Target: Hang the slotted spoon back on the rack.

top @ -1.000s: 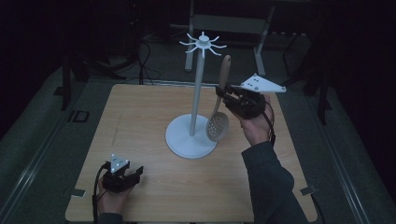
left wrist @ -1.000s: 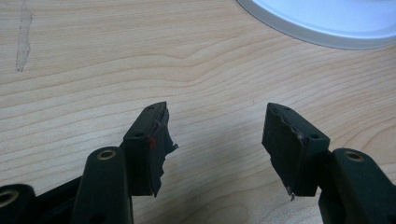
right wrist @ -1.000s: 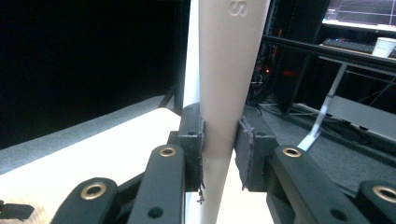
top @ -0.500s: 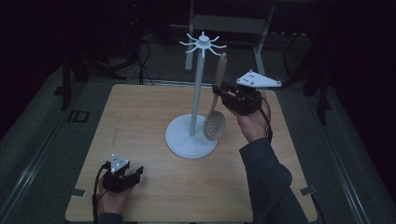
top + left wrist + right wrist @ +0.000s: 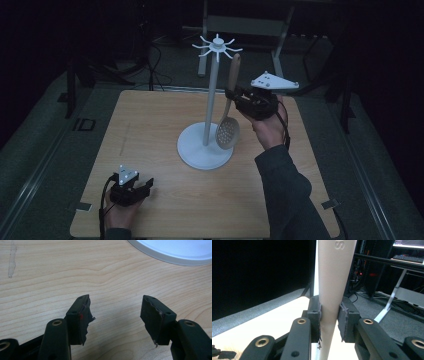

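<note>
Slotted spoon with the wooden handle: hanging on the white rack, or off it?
Off it. The slotted spoon is clamped upright by its handle in the right claw, beside the white rack's pole.

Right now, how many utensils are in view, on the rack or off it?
1: a wooden-handled slotted skimmer spoon, clamped by its handle in the right claw, beside the pole of the white hook-topped stand. Its hooks look bare.

Dark lab: cables (image 5: 150,60), monitor (image 5: 409,243)
</note>
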